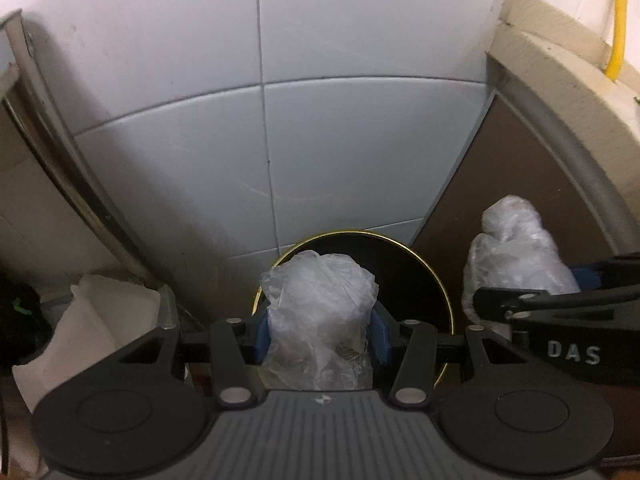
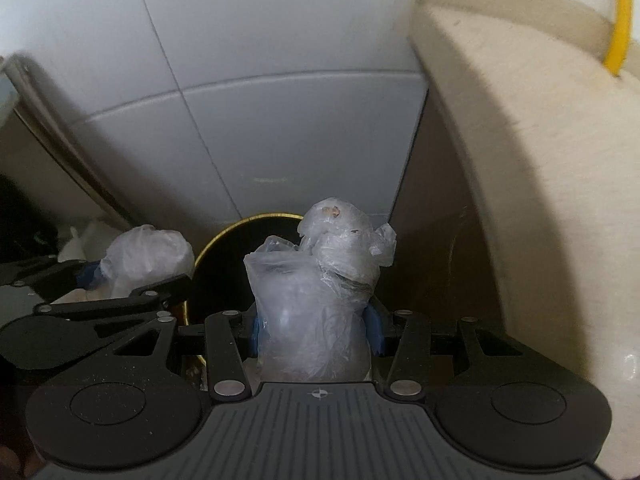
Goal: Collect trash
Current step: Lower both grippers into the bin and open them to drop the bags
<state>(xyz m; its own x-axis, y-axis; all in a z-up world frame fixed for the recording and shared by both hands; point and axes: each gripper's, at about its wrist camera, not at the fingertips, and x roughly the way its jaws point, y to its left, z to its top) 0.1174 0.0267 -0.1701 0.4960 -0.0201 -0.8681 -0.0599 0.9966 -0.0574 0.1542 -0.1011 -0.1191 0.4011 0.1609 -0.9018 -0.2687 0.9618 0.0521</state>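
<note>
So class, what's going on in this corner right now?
A person is clearing trash with two handheld grippers. The left gripper clamps one crumpled clear plastic bag above the round black bin. The right gripper clamps a second plastic bundle beside it. Neither piece has been dropped in yet.

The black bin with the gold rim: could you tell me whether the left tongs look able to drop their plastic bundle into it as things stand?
Probably yes: the left tongs hold their plastic bundle right before the bin's open mouth, with nothing covering it.
</note>
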